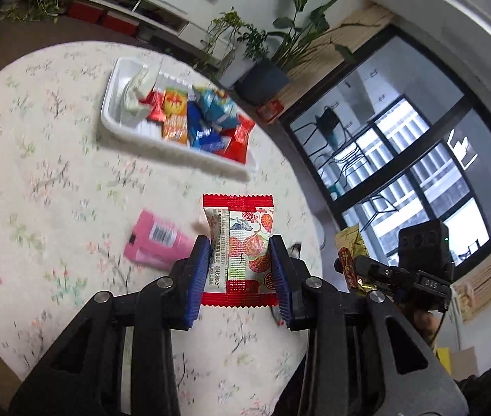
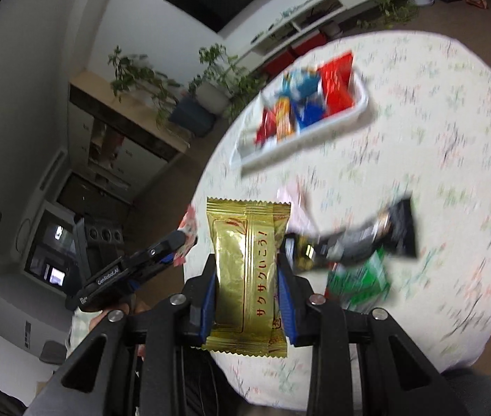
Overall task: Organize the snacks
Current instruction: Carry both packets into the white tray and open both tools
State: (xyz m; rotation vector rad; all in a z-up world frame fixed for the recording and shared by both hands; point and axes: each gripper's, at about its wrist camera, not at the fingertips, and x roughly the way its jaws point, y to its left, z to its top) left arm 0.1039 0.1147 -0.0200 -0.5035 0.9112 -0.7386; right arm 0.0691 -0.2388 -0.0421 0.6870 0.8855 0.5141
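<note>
Left tool (image 1: pixel 240 270) grips strawberry packet (image 1: pixel 242 242); right tool (image 2: pixel 247 294) grips gold packet (image 2: pixel 245 270)

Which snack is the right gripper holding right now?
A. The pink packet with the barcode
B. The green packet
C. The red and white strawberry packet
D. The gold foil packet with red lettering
D: in the right wrist view the gold foil packet sits clamped between the right gripper pads, off the table.
</note>
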